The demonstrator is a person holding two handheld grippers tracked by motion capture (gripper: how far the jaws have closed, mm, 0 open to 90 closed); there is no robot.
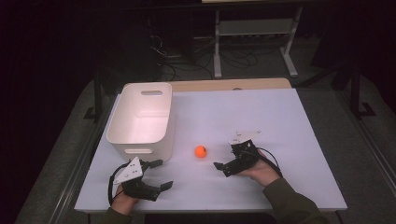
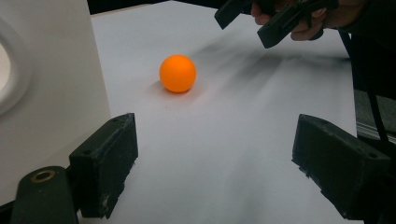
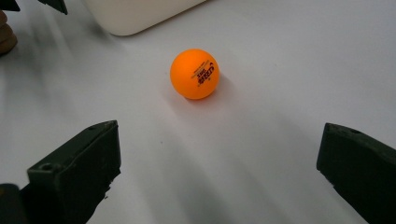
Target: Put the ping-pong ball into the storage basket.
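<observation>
Both grippers are black: the left gripper (image 1: 162,173) carries a grey three-cornered plate on top and trails a black cable, the right gripper (image 1: 225,158) too, above an olive-green sleeve (image 1: 292,201).

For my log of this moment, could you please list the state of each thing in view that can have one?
Ball: loose on the table, ungripped, beside the bin.
Bin: upright, open-topped, nothing seen inside.
Left gripper: open, holding nothing, pointed toward the ball.
Right gripper: open, holding nothing, pointed toward the ball.
</observation>
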